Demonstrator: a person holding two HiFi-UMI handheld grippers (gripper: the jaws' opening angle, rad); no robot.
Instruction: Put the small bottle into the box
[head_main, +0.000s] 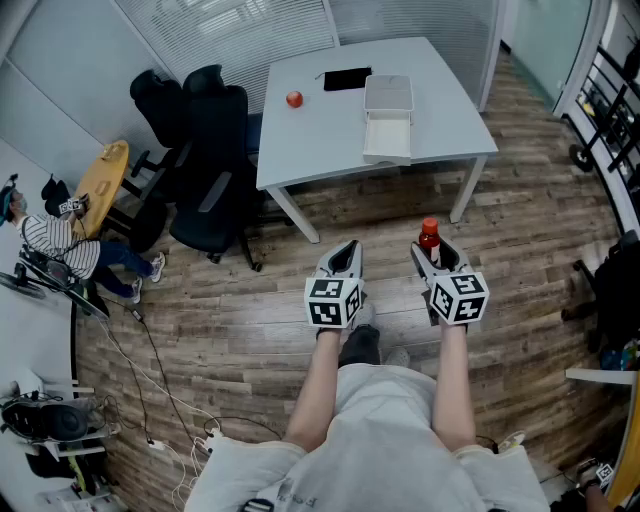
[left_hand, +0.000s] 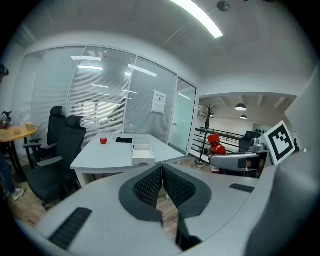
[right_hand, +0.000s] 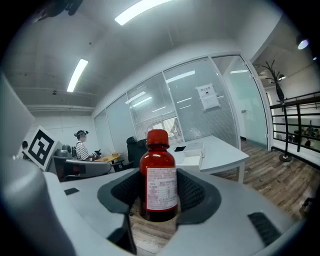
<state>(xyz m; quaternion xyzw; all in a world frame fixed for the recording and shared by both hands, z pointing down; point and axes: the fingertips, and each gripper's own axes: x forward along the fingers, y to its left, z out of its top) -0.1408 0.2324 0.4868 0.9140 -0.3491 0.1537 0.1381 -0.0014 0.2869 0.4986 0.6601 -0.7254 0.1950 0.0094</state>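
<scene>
Your small red bottle (right_hand: 159, 172), red-capped with a white paper label, stands upright between the jaws of your right hand-held gripper (head_main: 437, 254). The dark ribbed pads (right_hand: 194, 191) press on its two sides, so the jaws are held partly apart by the bottle's width. You are holding it in the air over the wooden plank floor (head_main: 250, 310), well apart from the near edge of the pale grey rectangular surface (head_main: 320, 140).

Your left hand-held gripper (left_hand: 162, 181) is level with the right one, just beside it. Its jaws are closed pad against pad, with nothing between them.

The white shallow open box (head_main: 388, 155) lies on the surface toward the right edge. Its near end reaches the near edge, not far from the near right corner. Its far half may be a lid folded back, though from the head view you cannot be sure.

A black flat slab (head_main: 347, 79) lies just beside the box's far end, near the far edge. A small red round thing (head_main: 294, 99) sits further left, apart from both.

Two black office chairs (head_main: 215, 150) stand at the surface's left edge. Beyond them a person in a striped top (head_main: 52, 238) sits near the wall.
</scene>
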